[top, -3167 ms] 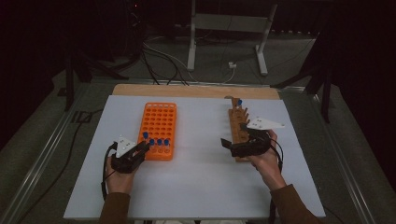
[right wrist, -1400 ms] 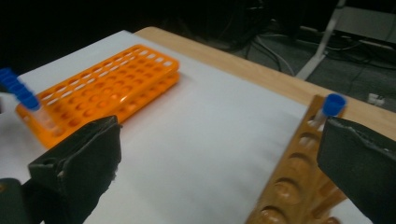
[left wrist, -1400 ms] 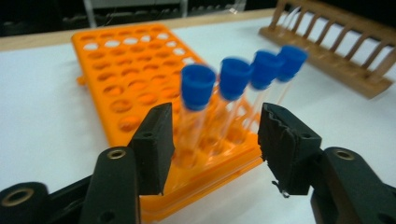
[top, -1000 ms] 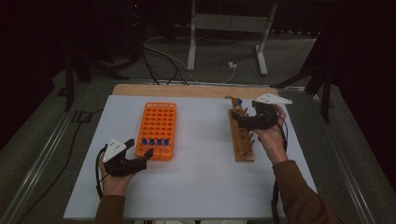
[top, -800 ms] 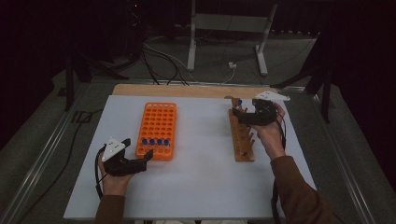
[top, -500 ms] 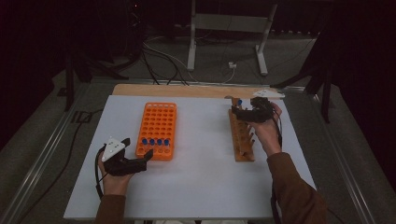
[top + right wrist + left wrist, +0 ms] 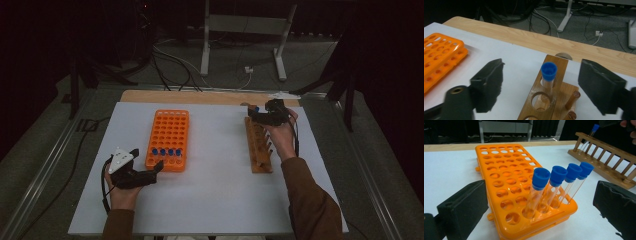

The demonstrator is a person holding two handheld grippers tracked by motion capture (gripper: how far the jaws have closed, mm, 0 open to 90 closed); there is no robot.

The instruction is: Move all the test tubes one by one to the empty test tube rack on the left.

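Blue-capped tube (image 7: 548, 72) standing upright in the end hole of the wooden rack (image 7: 549, 100), at the rack's far end on the white table (image 7: 215, 190), well apart from the orange rack (image 7: 169, 140) with its four capped tubes (image 7: 560, 176). Step judged as pick-up: right gripper (image 7: 549, 85) astride the tube, jaws just closing, pads not yet touching; next, squeeze below the cap and lift straight up; left gripper (image 7: 541, 202) wide open, empty, beside the orange rack. Tube's lower part hidden inside the rack; scene dim, right gripper small and dark from above.
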